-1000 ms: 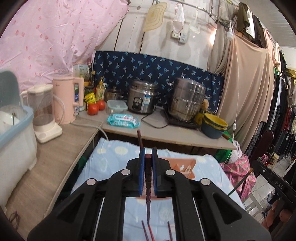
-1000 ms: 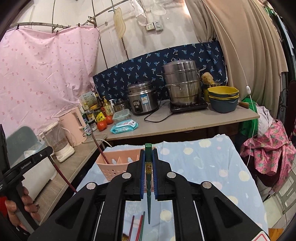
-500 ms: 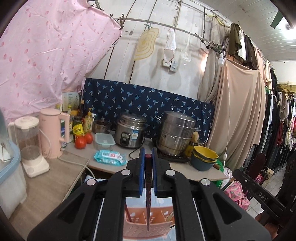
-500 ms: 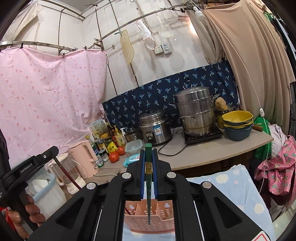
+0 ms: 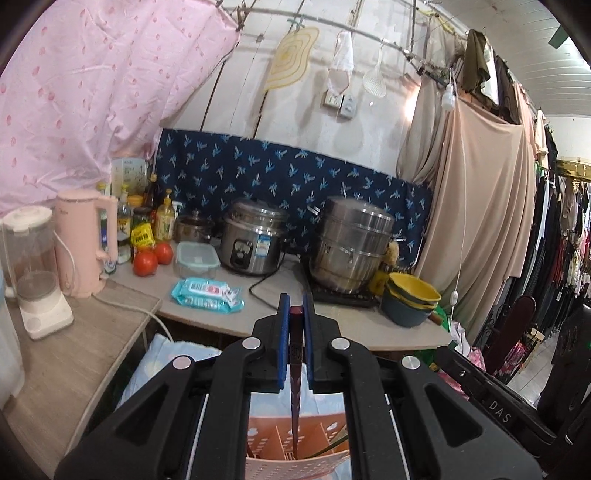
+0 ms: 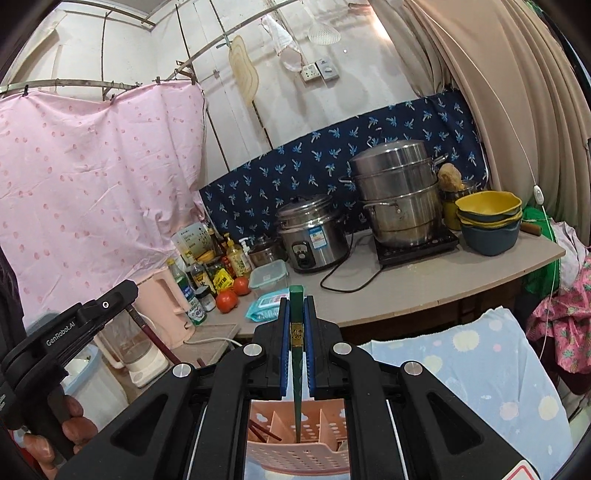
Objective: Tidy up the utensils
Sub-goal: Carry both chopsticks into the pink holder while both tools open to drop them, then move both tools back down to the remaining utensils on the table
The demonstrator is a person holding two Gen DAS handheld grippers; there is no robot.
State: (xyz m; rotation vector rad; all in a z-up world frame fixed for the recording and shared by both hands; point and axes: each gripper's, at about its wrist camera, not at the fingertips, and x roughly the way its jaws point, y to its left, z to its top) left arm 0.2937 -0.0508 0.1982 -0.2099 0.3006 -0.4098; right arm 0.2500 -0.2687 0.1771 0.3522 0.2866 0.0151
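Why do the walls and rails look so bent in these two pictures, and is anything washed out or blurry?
Left wrist view: fisheye lens bows the hanging rail and darkens the corners; glare bleaches the wall beside the beige curtain. Right wrist view: same bending on the pink sheet; nothing looks smeared, and the steamer pot stays sharp.

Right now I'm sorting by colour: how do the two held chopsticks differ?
The left chopstick is dark red; the right chopstick is green with a gold band. The left's top sits level with its pads, the right's sticks above them. Both hang tip-down over the pink basket, each clamped in a shut gripper.
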